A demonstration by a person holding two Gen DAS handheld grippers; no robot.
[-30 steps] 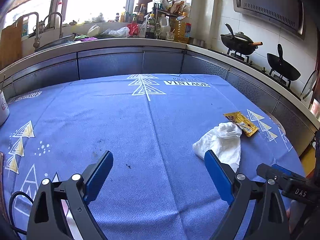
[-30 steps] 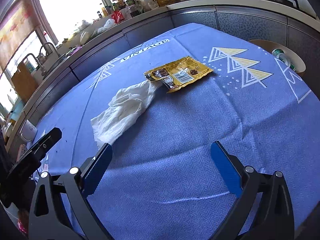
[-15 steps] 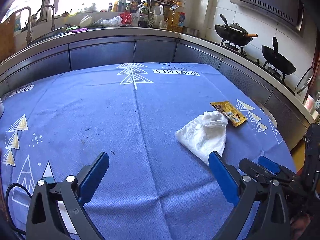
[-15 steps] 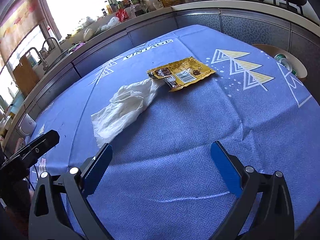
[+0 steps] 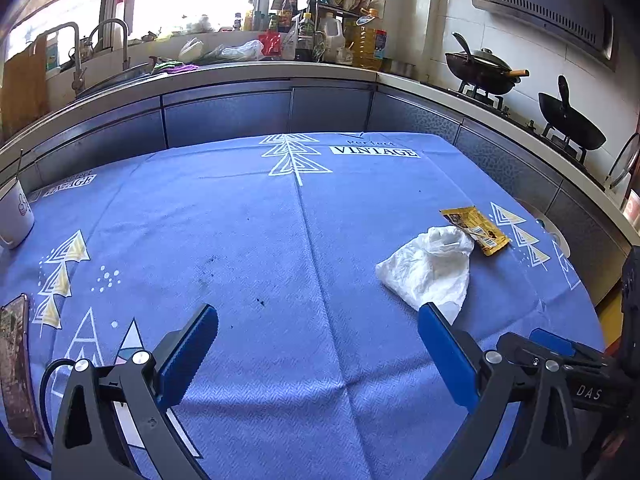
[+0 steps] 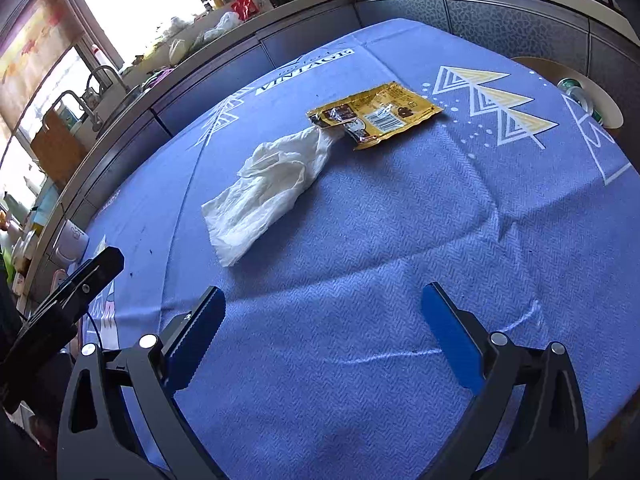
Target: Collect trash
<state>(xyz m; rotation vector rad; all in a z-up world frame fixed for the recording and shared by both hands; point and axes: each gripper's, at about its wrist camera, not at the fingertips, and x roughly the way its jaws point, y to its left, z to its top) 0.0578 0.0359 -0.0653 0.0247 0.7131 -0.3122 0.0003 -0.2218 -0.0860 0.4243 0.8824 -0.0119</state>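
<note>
white mug [image 5: 14,216], woks [image 5: 478,70], blue tablecloth [image 5: 280,240]

The left wrist view looks low across the blue-clothed worktop [image 5: 248,248] toward the window and sink counter at the top of the frame, stove at upper right. The right wrist view sits nearer, angled down and leftward. Both share the white plastic bag [image 5: 430,270] [image 6: 272,188] and yellow wrapper [image 5: 476,229] [image 6: 380,114], centre-right in one, upper centre in the other.
</note>
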